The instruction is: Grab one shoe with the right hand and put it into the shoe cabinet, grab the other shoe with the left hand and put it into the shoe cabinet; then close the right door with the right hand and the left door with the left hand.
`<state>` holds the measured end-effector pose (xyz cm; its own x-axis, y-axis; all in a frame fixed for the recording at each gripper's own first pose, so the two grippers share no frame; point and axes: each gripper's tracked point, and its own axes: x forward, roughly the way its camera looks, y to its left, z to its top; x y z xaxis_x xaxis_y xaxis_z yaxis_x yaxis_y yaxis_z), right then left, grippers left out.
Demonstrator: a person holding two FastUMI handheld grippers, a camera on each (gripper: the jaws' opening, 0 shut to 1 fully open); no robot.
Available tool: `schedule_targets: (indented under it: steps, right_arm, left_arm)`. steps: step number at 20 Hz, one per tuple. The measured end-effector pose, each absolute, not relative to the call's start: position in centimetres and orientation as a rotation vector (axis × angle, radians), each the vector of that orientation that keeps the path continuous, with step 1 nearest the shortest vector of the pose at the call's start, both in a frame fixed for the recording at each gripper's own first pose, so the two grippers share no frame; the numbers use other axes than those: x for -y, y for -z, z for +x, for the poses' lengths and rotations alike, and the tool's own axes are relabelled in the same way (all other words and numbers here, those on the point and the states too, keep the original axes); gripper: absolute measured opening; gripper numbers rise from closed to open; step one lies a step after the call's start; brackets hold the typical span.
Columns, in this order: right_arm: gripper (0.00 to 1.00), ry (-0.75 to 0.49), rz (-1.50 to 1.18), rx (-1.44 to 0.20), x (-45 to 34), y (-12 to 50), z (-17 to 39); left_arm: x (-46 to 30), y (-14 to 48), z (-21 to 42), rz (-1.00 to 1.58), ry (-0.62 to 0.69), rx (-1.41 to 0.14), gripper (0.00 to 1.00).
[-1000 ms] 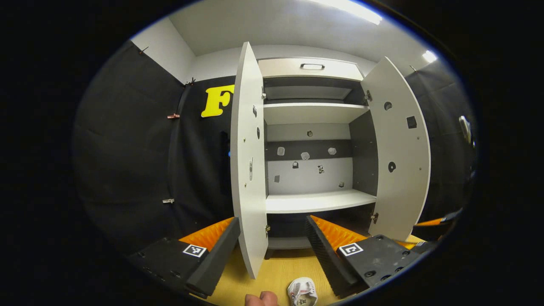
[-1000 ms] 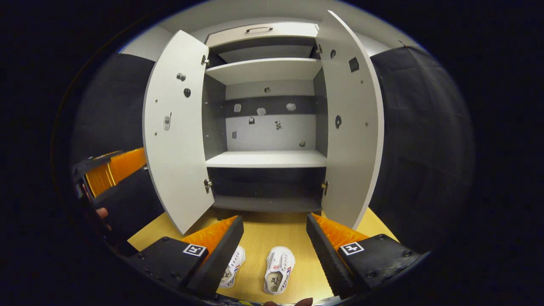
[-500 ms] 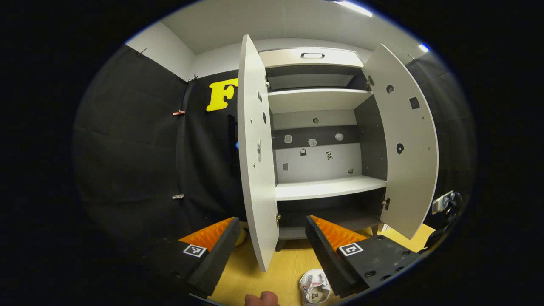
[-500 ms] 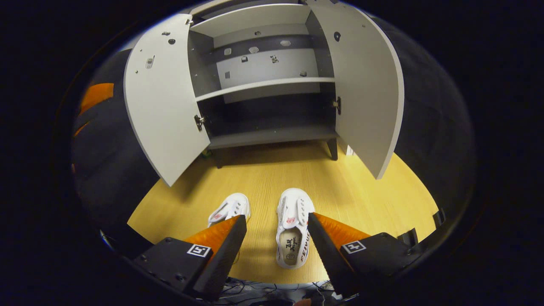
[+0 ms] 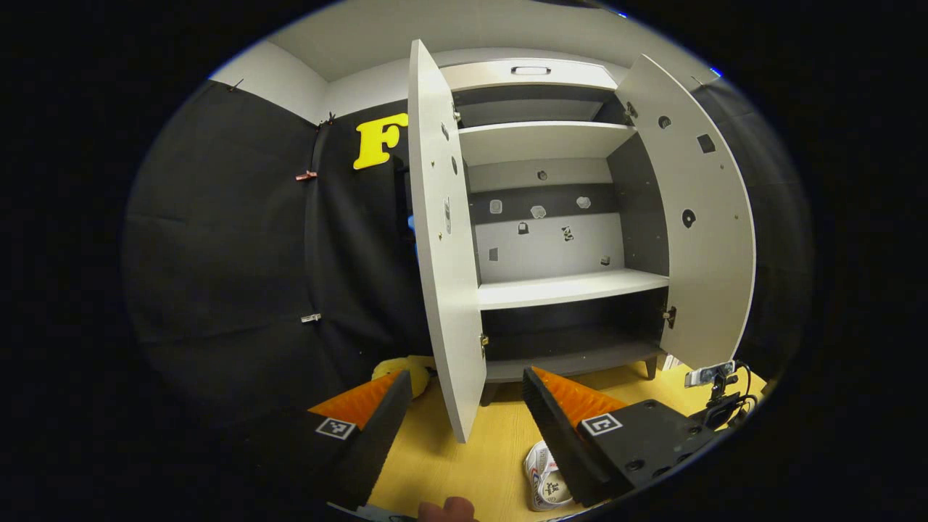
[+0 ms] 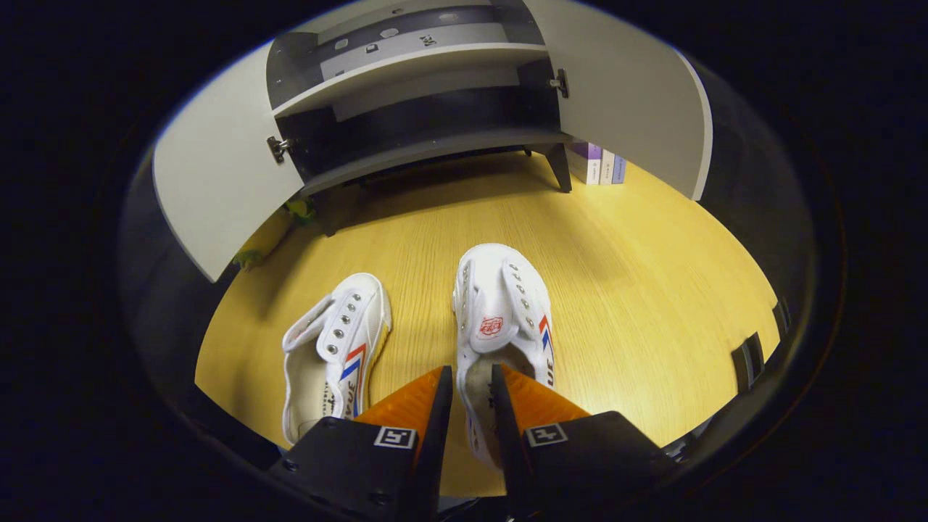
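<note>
Right gripper [image 6: 467, 384] nearly clenched on inner side wall of right-hand shoe [image 6: 500, 326], on floor before shoe cabinet [image 6: 406, 94]. Canvas judged light, floppy; best pinched near heel collar. Left gripper [image 5: 464, 395] spread wide, nothing held.

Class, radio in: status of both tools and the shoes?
Right tool pinching right shoe wall. Left tool open, idle. Left shoe on floor. Cabinet doors open.

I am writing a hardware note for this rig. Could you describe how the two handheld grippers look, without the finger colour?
The left gripper and the right gripper look alike. Each has two long wedge-shaped fingers with ribbed inner faces, mounted on flat black blocks with visible screws. Every block carries a small square black-and-white marker. No cable or sleeve is visible on them.
</note>
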<state>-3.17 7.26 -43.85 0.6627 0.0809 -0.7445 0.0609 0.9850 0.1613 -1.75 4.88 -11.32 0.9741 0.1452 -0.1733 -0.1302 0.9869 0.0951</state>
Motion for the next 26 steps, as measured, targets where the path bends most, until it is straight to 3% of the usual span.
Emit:
schedule_targets:
  steps: [6, 9, 13, 15, 17, 26]
  right_arm:
    - [0.35, 0.036, 0.158, -0.771, -8.0, 45.7, 0.6]
    - [0.29, 0.047, 0.113, -0.683, -7.9, 45.8, 1.9]
    - [0.31, 0.070, 0.101, -0.619, -7.2, 46.4, 4.5]
    - [0.16, 0.047, 0.102, -0.621, -7.8, 46.2, 4.1]
    - [0.09, 0.013, 0.112, -0.627, -7.6, 46.5, 4.7]
    - [0.06, -0.065, 0.143, -0.648, -5.6, 41.0, 3.2]
  left_arm:
    - [-5.7, 13.4, -1.4, 0.072, -0.147, -0.218, 0.96]
    - [-6.3, 14.2, -1.5, 0.079, -0.159, -0.228, 0.96]
    - [-7.2, 14.4, -1.6, 0.100, -0.173, -0.225, 0.96]
    - [-7.7, 14.5, -1.7, 0.114, -0.178, -0.220, 0.96]
    - [-7.8, 14.6, -1.6, 0.119, -0.180, -0.222, 0.96]
    - [-6.9, 14.0, -0.8, 0.111, -0.155, -0.212, 0.96]
